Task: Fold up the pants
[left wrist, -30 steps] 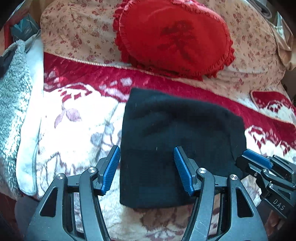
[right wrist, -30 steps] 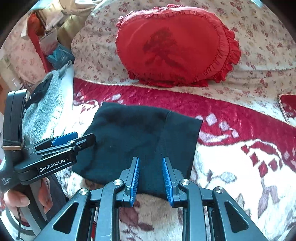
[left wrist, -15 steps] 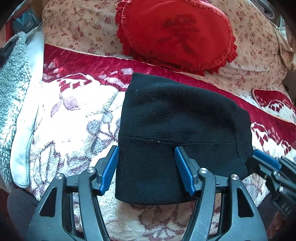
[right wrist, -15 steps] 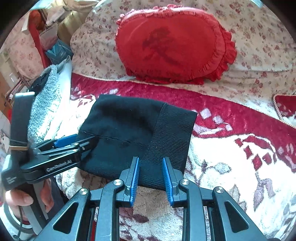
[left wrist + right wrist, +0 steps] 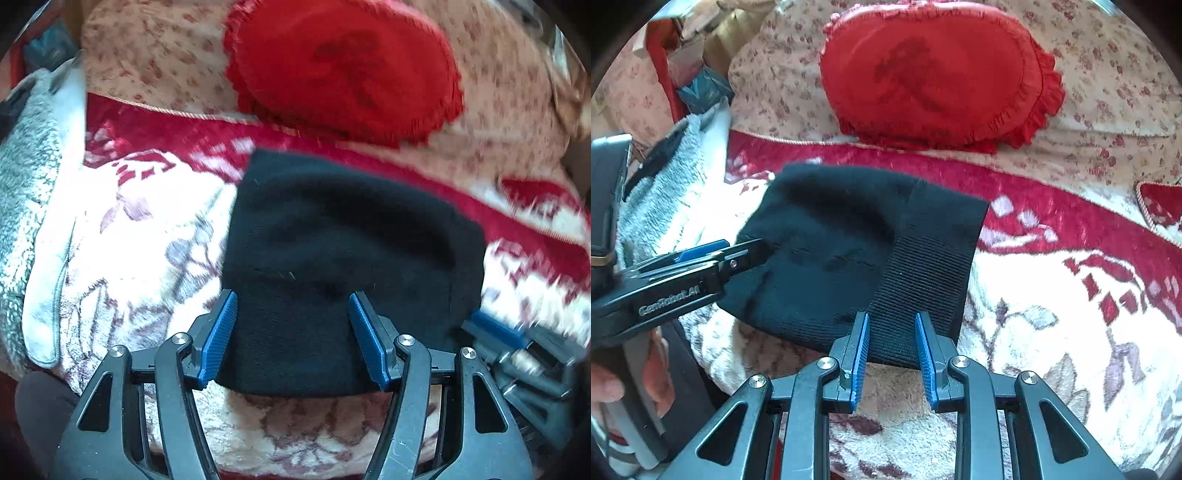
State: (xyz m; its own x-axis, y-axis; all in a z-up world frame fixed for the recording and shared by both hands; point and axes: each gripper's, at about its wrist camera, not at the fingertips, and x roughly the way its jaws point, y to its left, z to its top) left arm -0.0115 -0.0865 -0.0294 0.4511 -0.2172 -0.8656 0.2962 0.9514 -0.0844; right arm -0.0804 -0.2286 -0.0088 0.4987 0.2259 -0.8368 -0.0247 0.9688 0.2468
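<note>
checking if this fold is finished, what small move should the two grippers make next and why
Probably lift both grippers straight up and away. The black knitted pants already lie as a compact folded rectangle on the red and cream floral blanket, ribbed waistband on top. The left gripper and the right gripper both have jaws standing apart over the near edge, with no cloth pinched, so nothing is left to release.

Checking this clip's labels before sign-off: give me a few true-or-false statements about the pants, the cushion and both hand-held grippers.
1. The black pants lie folded on the blanket. True.
2. The red cushion rests on top of the pants. False: it lies beyond them, apart.
3. The left hand-held gripper stands open. True.
4. The right hand-held gripper is clamped on the cushion. False: it is open, over the pants' ribbed edge.
</note>
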